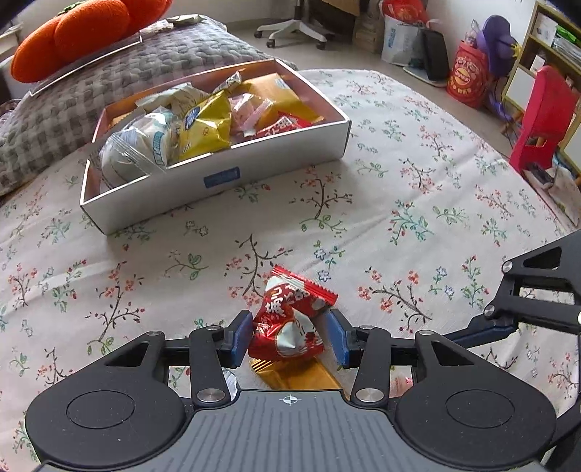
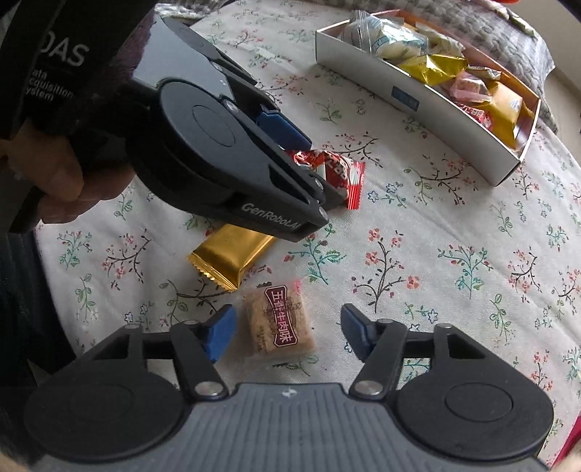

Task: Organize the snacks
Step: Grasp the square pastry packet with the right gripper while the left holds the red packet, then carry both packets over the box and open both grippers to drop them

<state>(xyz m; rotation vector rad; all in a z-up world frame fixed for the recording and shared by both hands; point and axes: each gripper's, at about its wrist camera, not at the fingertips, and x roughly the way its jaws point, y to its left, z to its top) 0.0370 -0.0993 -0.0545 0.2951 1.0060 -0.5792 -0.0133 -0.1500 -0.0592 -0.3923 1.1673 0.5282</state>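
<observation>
My left gripper (image 1: 290,337) is shut on a crumpled red and white snack packet (image 1: 290,319), just above the floral sheet. Under it lies a gold foil bar (image 1: 294,377). The right wrist view shows the same left gripper (image 2: 312,163) over the red packet (image 2: 341,170) and the gold bar (image 2: 232,254). My right gripper (image 2: 287,332) points down and stands open around a brown snack with a dark red label (image 2: 277,326); neither pad touches it. A white box (image 1: 218,181) full of several snack bags sits farther back, also seen as the box (image 2: 417,90) at the upper right.
A floral sheet (image 1: 399,181) covers the bed. A grey checked blanket (image 1: 109,83) and an orange plush cushion (image 1: 72,32) lie behind the box. Beyond the bed edge stand a red chair (image 1: 541,119) and an office chair base (image 1: 294,25). A person's hand (image 2: 65,181) holds the left gripper.
</observation>
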